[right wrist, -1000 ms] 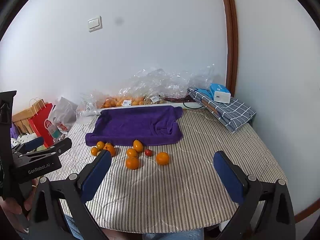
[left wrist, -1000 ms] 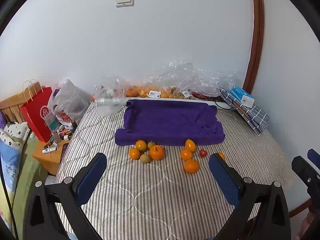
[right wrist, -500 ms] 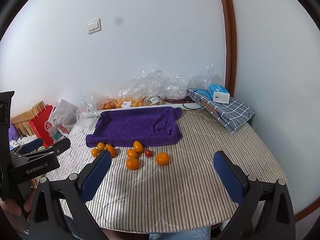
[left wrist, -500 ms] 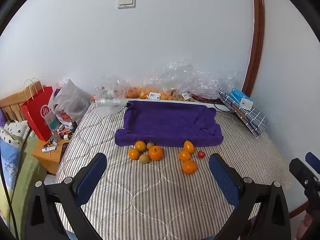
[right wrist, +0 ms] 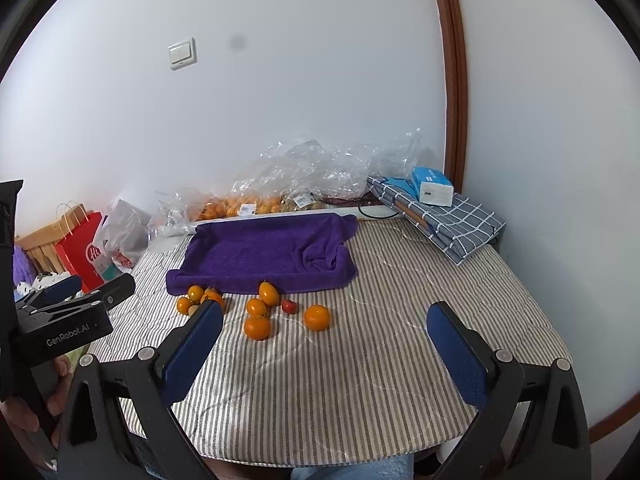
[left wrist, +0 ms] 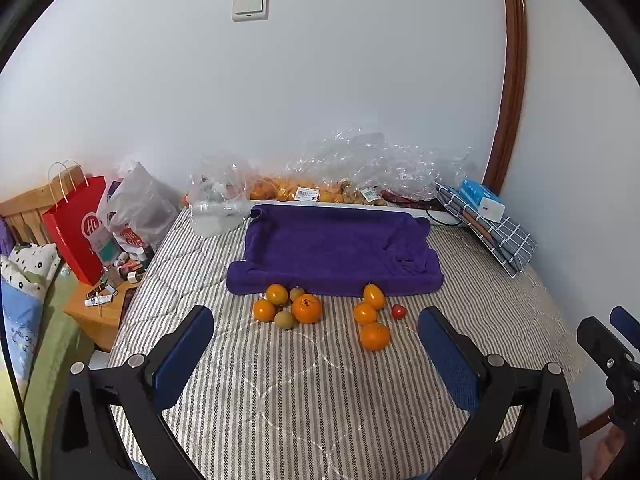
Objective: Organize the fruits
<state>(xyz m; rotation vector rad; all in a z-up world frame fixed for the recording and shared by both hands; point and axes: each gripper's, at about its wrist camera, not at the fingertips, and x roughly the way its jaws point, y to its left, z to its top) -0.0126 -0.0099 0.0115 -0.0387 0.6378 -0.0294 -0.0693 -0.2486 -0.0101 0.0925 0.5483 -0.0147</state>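
Note:
Several orange fruits lie loose on the striped cloth in front of a purple towel-lined tray (left wrist: 336,248) (right wrist: 264,252). A left cluster holds a big orange (left wrist: 307,308), with two greenish fruits and smaller oranges around it. To the right lie an oval orange fruit (left wrist: 374,296) (right wrist: 269,293), a round orange (left wrist: 375,335) (right wrist: 257,327), another round orange (right wrist: 317,317) and a small red fruit (left wrist: 399,311) (right wrist: 289,306). My left gripper (left wrist: 316,352) stands open, held back from the fruit. My right gripper (right wrist: 324,344) is open too, with nothing between its fingers.
Clear plastic bags (left wrist: 360,176) with more oranges line the wall behind the tray. A checked folded cloth (right wrist: 448,220) with a blue-white box (right wrist: 434,192) lies at the back right. A red paper bag (left wrist: 76,228) and a small wooden stand with clutter (left wrist: 104,300) are off the table's left.
Both views have drawn back slightly, so the fruit and tray sit a little farther off. Both grippers stay open. No fruit has moved.

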